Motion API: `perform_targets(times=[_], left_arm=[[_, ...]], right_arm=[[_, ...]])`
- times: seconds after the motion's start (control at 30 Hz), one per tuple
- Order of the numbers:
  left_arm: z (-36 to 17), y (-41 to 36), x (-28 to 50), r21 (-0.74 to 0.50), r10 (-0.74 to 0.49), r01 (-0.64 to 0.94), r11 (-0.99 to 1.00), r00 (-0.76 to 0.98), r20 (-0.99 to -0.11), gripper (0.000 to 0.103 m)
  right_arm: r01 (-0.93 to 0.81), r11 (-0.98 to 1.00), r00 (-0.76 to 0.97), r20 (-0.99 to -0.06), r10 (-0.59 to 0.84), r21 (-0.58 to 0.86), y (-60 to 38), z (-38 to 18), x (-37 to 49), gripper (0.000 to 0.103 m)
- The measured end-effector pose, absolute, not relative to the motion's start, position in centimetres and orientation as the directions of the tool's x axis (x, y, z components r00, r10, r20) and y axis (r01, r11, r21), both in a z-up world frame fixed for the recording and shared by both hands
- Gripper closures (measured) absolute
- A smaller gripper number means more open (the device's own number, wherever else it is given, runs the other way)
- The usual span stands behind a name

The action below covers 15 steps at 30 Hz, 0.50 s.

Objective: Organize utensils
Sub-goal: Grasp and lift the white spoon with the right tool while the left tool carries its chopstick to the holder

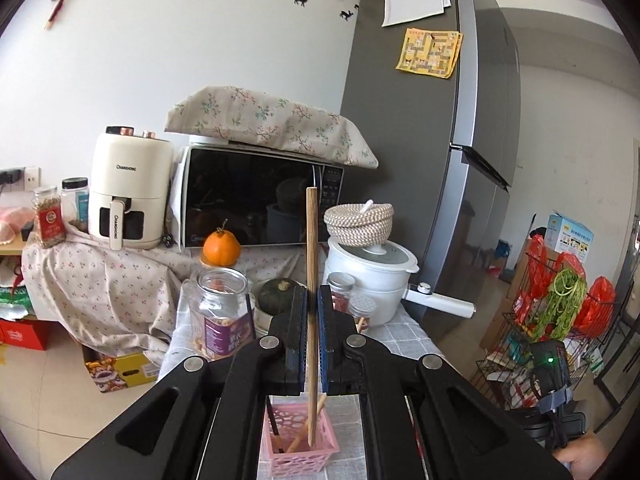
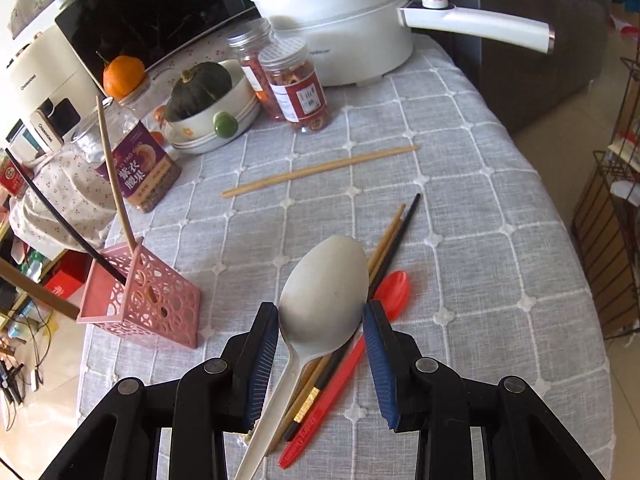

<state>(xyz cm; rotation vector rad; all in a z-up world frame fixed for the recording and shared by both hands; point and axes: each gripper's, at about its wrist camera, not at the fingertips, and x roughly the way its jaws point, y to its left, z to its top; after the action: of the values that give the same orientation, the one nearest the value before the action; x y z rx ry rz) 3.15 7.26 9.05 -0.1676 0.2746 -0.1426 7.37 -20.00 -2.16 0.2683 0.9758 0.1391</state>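
holding a pale wooden chopstick (image 1: 311,280) upright, the left gripper (image 1: 313,320) is clamped tight above the pink perforated plastic basket (image 1: 298,450) near the table's left edge; the right gripper (image 2: 320,364), half open, pinches the white plastic spoon (image 2: 324,292).

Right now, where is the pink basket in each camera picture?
Left wrist view: the pink basket sits at the bottom middle, just below the left hand-held gripper, which is shut on a wooden chopstick.
Right wrist view: the pink basket stands at the left, on the grey checked tablecloth, with chopsticks poking out.
Shared landmark: the white pot with the long handle.
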Motion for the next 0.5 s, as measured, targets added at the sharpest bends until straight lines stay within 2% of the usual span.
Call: perform_targets(times=[0.13,0.5], left_arm=[[6.8,8.3,5.1,-0.208,-0.106,0.048,0.977,0.954,-0.28,0.098],[1.3,8.7,9.3,-0.246,-0.1,-0.005,0.969,0.905,-0.414,0.098]], right_arm=[[-0.002,0.96,0.565,-0.792,0.233,0.28,-19.6,-2.2,7.5,0.064],[-0.007,0.968,0.675,-0.713,0.19,0.25,-18.3,-0.5,7.4,0.064]])
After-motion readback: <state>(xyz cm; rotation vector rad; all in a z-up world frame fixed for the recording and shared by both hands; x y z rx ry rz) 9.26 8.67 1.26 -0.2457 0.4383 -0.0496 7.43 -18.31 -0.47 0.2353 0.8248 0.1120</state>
